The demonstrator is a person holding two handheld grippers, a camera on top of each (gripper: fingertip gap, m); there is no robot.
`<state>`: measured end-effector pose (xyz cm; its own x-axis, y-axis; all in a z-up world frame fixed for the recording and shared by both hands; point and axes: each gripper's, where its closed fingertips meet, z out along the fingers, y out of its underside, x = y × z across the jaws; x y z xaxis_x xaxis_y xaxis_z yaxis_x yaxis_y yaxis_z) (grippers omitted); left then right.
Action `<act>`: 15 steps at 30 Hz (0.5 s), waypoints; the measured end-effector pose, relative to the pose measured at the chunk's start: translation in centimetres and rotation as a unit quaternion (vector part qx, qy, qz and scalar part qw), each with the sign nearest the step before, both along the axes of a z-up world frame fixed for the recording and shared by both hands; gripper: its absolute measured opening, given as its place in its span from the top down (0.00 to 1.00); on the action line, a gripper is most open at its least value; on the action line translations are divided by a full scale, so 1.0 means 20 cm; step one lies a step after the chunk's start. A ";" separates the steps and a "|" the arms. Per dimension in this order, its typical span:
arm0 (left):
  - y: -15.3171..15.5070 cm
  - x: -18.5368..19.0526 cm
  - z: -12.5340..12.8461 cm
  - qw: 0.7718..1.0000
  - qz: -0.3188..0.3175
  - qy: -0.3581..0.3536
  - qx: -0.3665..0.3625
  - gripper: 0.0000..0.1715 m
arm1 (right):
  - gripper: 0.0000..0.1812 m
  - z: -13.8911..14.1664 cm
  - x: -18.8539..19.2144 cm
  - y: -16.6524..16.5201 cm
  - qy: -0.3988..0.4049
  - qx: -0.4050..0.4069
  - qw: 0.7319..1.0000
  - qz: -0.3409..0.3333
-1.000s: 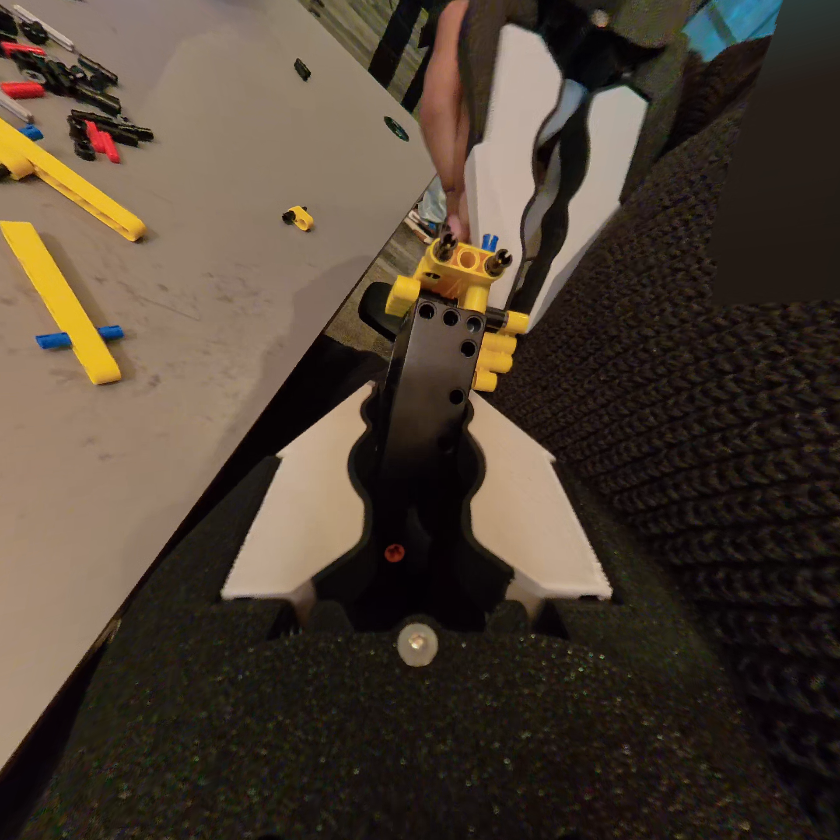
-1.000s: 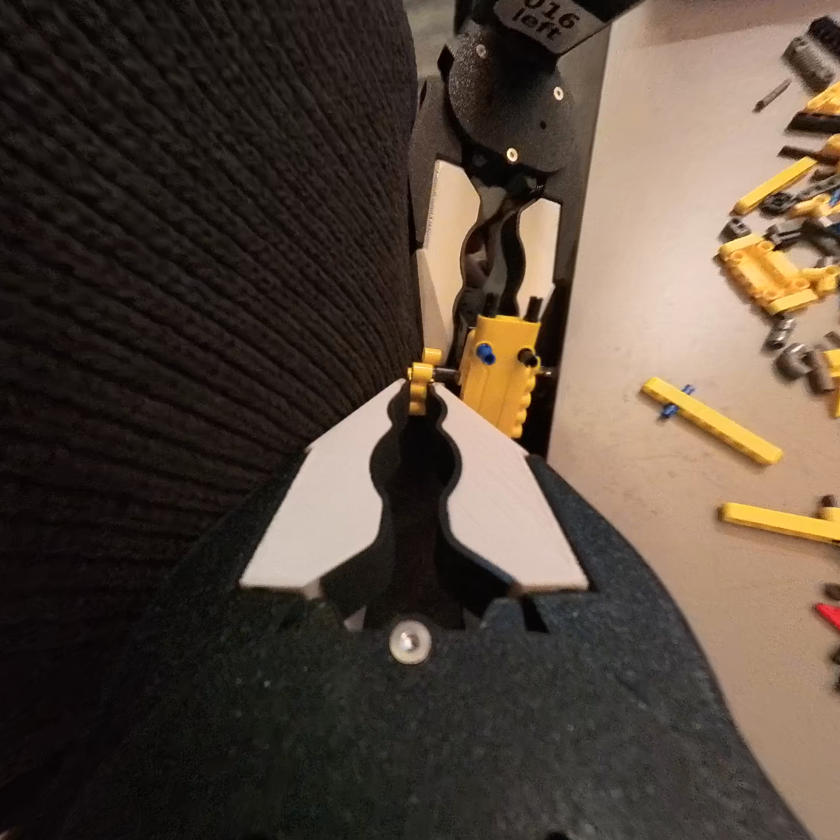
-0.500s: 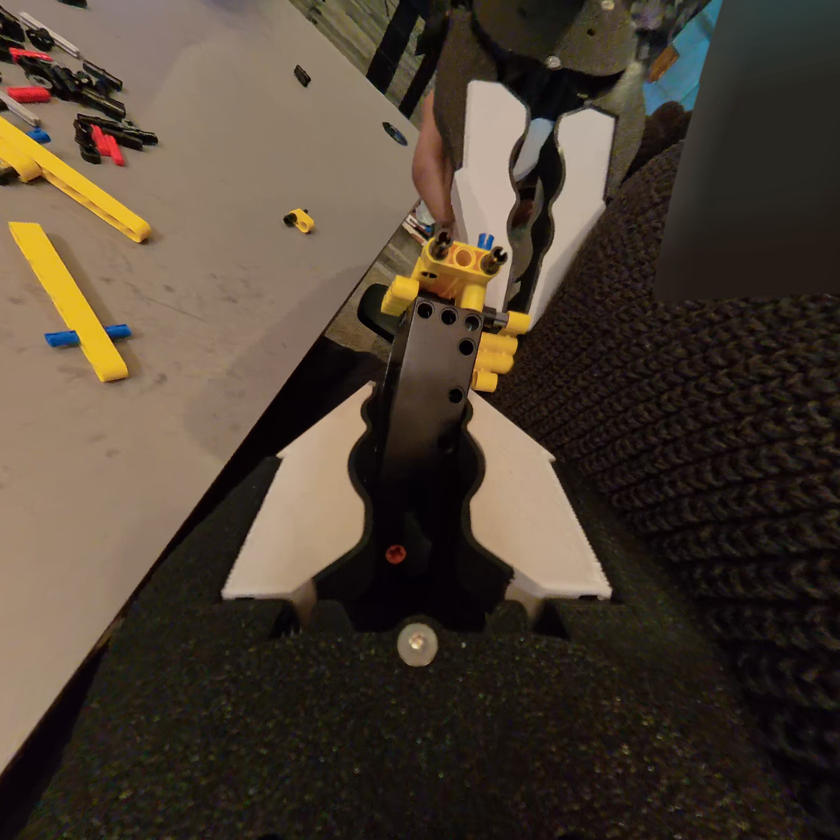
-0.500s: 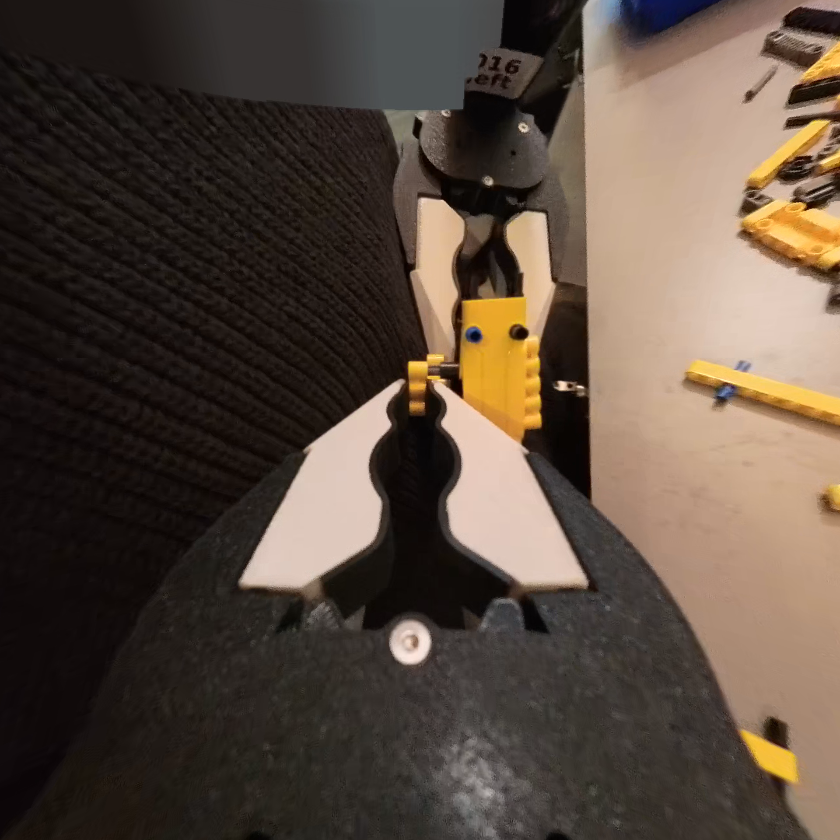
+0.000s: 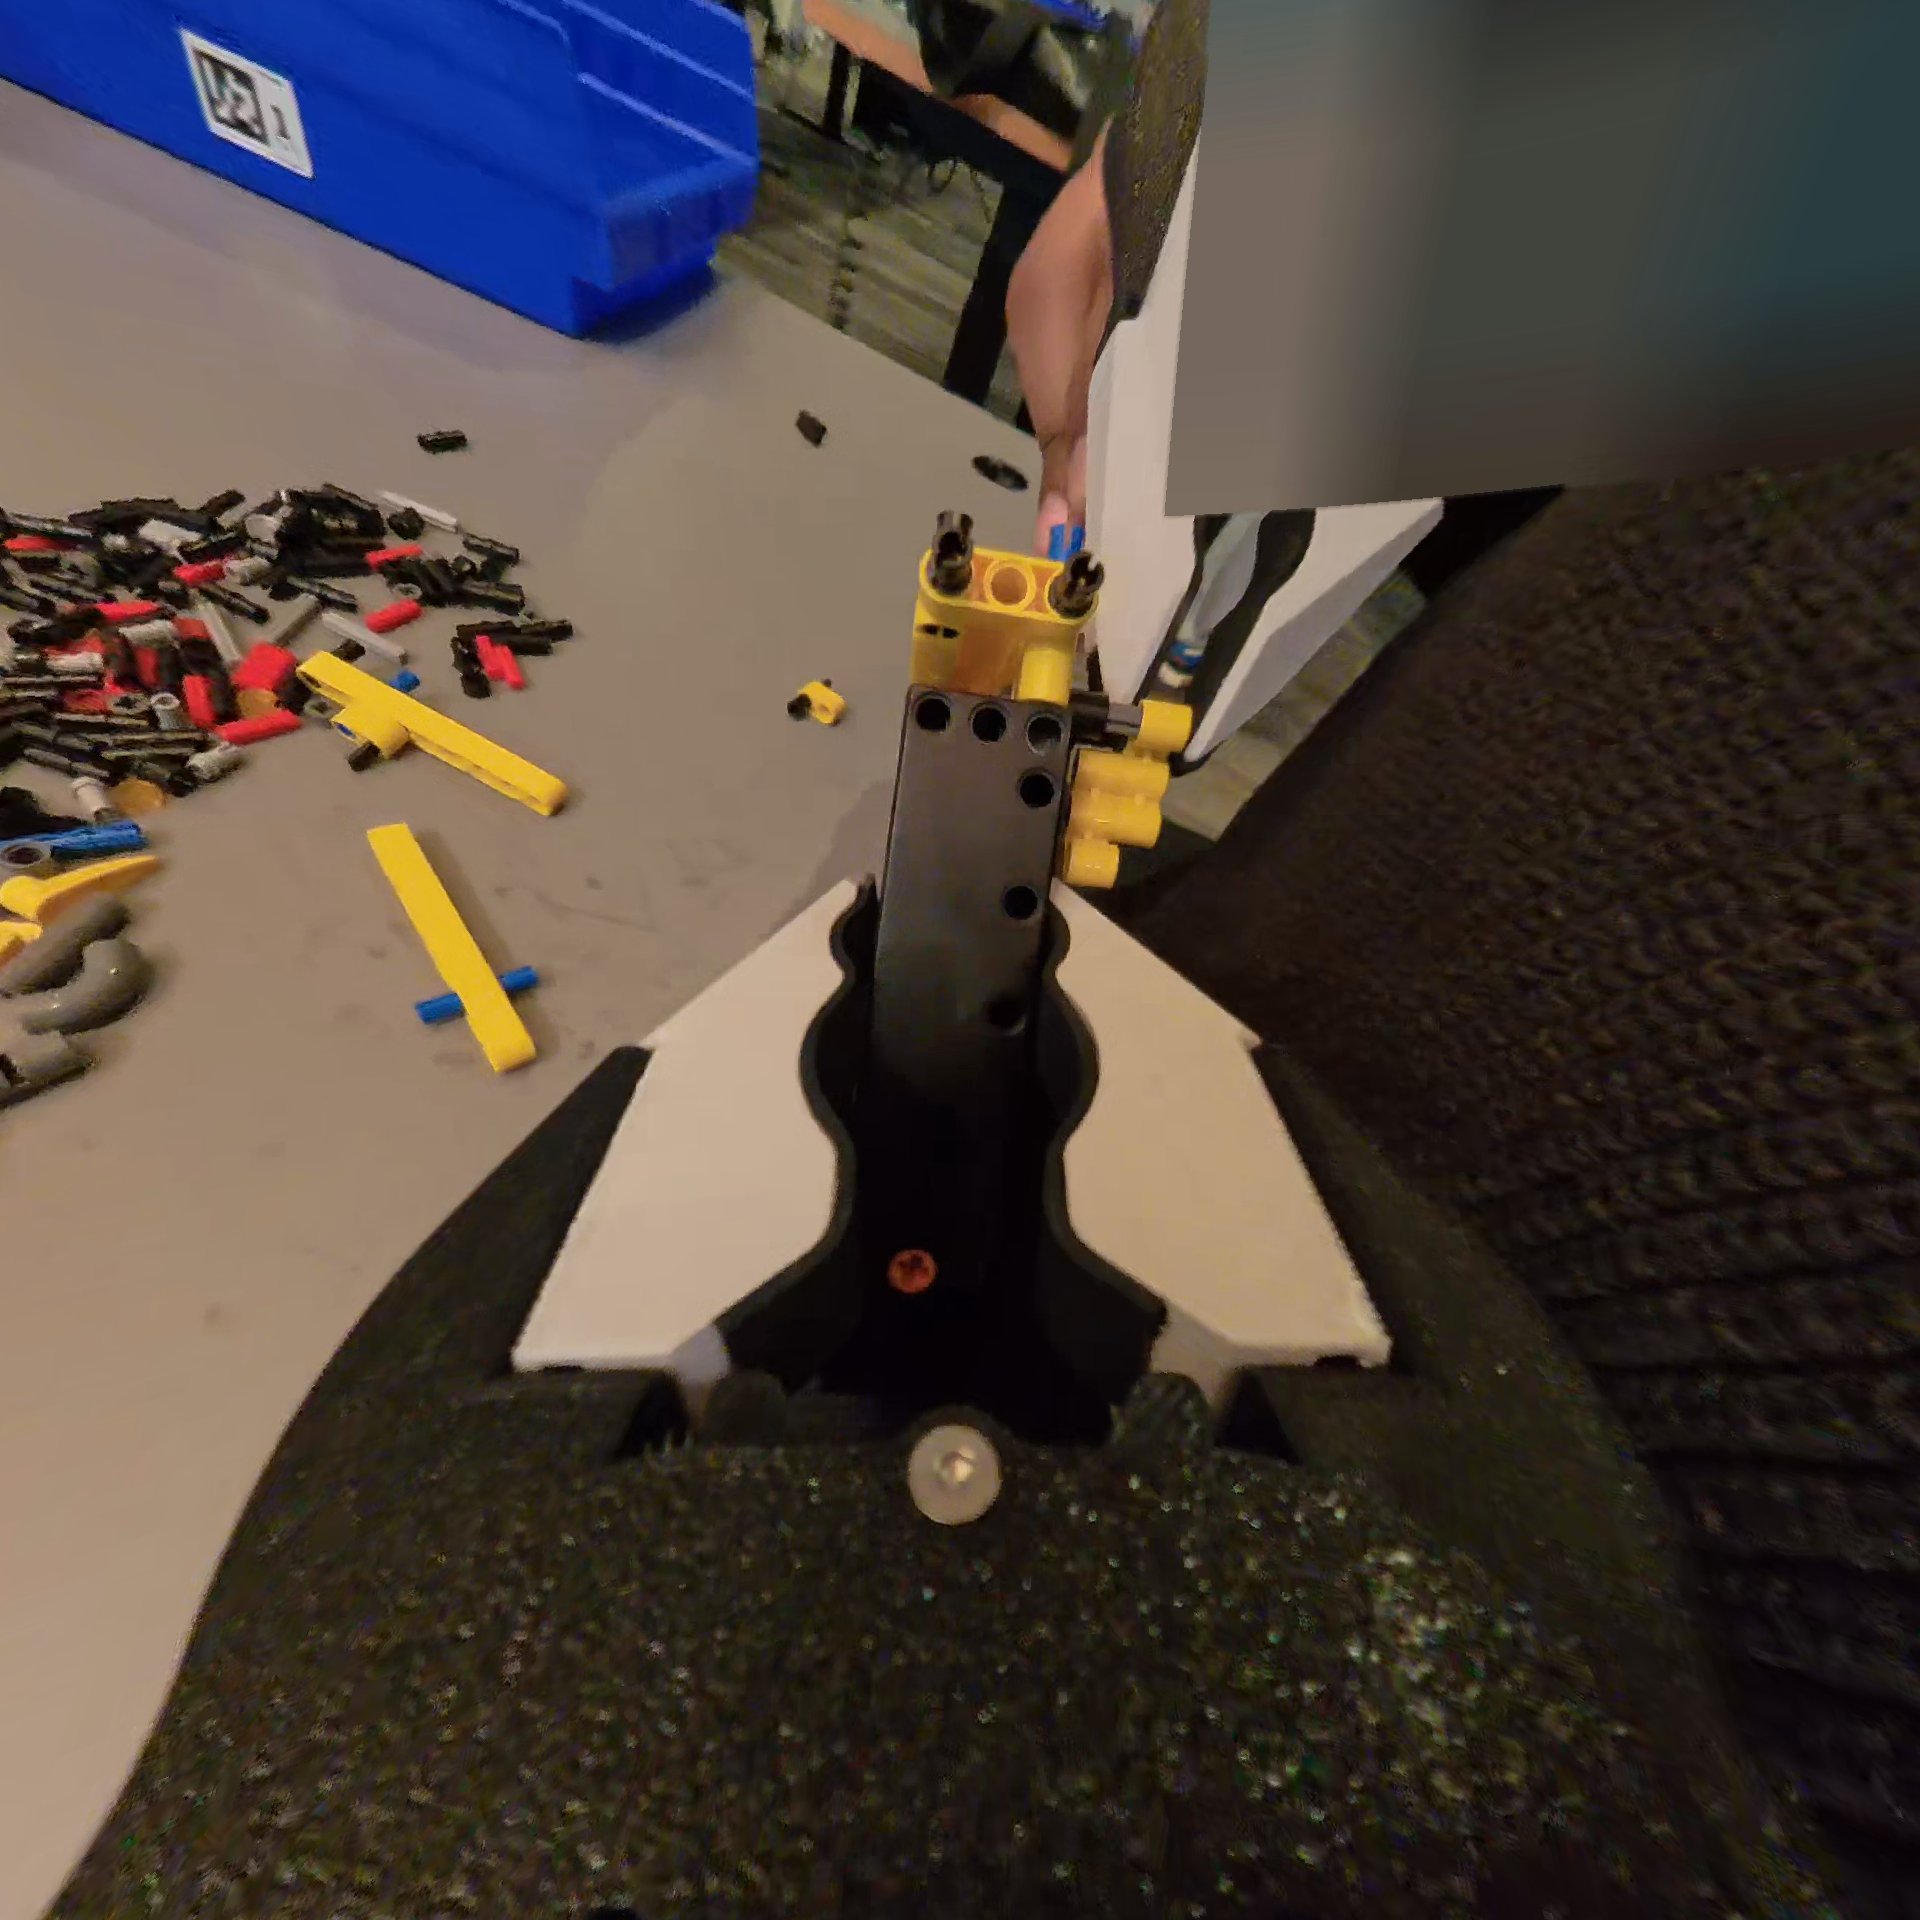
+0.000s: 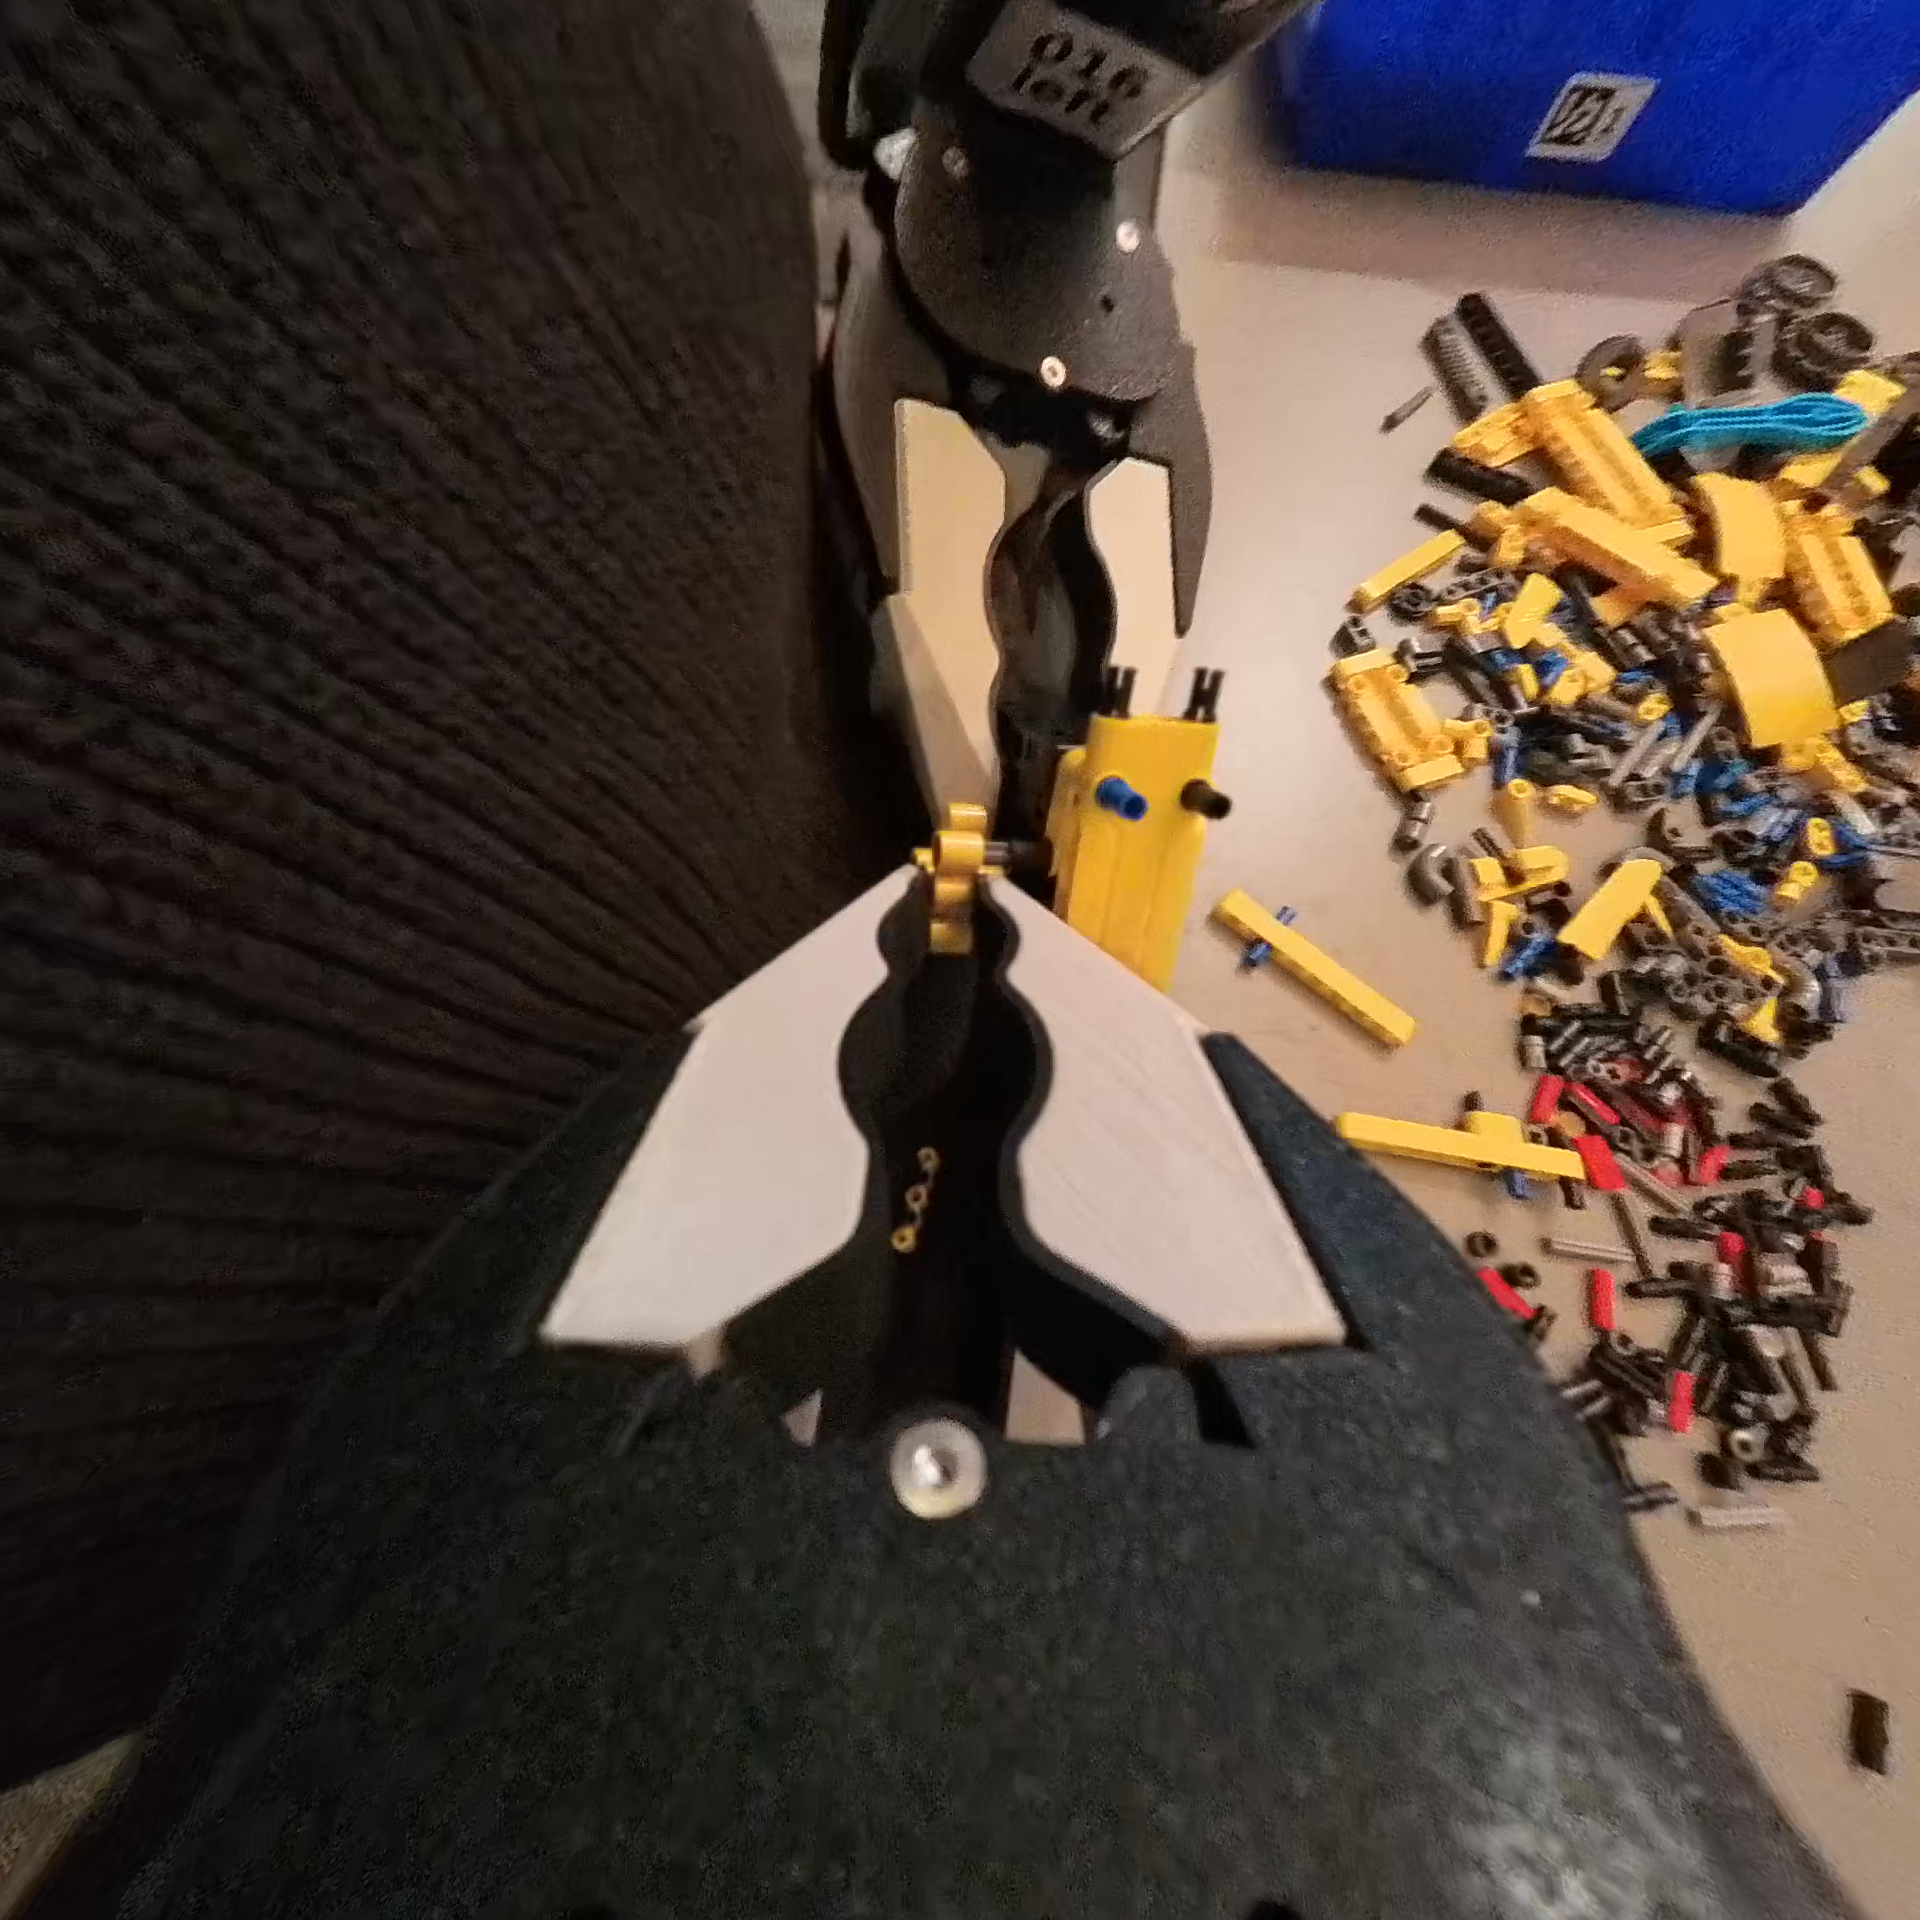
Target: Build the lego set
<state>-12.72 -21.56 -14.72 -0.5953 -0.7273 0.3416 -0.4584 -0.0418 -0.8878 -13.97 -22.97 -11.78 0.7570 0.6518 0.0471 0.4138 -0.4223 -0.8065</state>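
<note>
My left gripper [image 5: 961, 909] is shut on a black perforated panel [image 5: 977, 821] that points away from the camera. The panel carries a yellow block [image 5: 992, 623] with black pins at its far end. My right gripper [image 6: 954, 899] is shut on a small yellow connector [image 6: 954, 868]. A black pin joins this connector to the side of the same yellow block [image 6: 1132, 842]. The two grippers face each other, tips almost touching, just above the table edge. The right gripper's white fingers [image 5: 1127, 561] show behind the block. The left gripper's fingers [image 6: 935, 582] show beyond the connector.
On the grey table [image 5: 260, 1195] lie piles of loose black, red and yellow pieces [image 5: 208, 623] [image 6: 1662, 727], yellow beams [image 5: 452, 945] and a blue bin [image 5: 416, 135] [image 6: 1558, 94] at the back. A person's black knitted sleeve [image 5: 1558, 1039] fills one side. Only a small space, under 4 cm, lies between the two pairs of fingers.
Both grippers, still joined at the yellow and black assembly, have swung over the table. The piles of pieces and the blue bin have come into view. Neither grip has changed.
</note>
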 end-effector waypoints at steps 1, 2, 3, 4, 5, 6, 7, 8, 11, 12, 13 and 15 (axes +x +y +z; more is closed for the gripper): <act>0.00 0.00 0.00 1.000 -0.003 -0.003 -0.005 0.84 | 0.96 0.01 0.00 0.00 0.012 0.002 1.000 -0.006; 0.00 0.00 0.00 1.000 -0.006 -0.008 -0.004 0.84 | 0.96 0.01 0.00 0.00 0.018 0.006 1.000 -0.013; 0.00 0.00 0.00 1.000 -0.010 -0.014 0.001 0.84 | 0.95 0.01 0.00 0.01 0.016 0.014 1.000 -0.019; -0.01 -0.01 -0.01 1.000 -0.017 -0.019 0.009 0.85 | 0.95 0.00 -0.01 0.00 0.011 0.022 0.999 -0.024; -0.01 -0.02 -0.02 0.999 -0.020 -0.026 0.019 0.85 | 0.95 -0.01 -0.02 0.00 0.007 0.029 0.999 -0.030; -0.01 -0.03 -0.03 0.999 -0.020 -0.035 0.027 0.85 | 0.95 -0.02 -0.03 0.00 0.004 0.035 0.999 -0.038; -0.02 -0.04 -0.03 0.998 -0.023 -0.042 0.034 0.85 | 0.95 -0.03 -0.03 -0.01 0.004 0.040 0.998 -0.047; -0.02 -0.04 -0.04 0.998 -0.021 -0.046 0.039 0.85 | 0.95 -0.03 -0.04 -0.02 0.005 0.045 0.997 -0.058; 0.01 -0.07 -0.03 0.997 -0.001 -0.063 0.042 0.85 | 0.93 0.02 -0.01 -0.09 0.025 0.058 0.993 -0.097; 0.03 -0.08 -0.02 0.997 0.008 -0.070 0.039 0.85 | 0.90 0.04 -0.01 -0.12 0.041 0.062 0.991 -0.111; 0.04 -0.09 0.00 0.996 0.017 -0.079 0.034 0.85 | 0.88 0.06 0.00 -0.15 0.056 0.063 0.989 -0.125; 0.07 -0.13 0.03 0.995 0.031 -0.096 0.024 0.85 | 0.87 0.03 0.03 -0.23 0.066 0.050 0.984 -0.160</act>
<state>-15.23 -20.07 -14.20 -0.5999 -0.7770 0.1907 -0.2783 -0.0208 -0.9603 -13.41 -27.52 -11.10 0.9262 0.3769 -0.0138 0.1618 -0.4302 -0.8881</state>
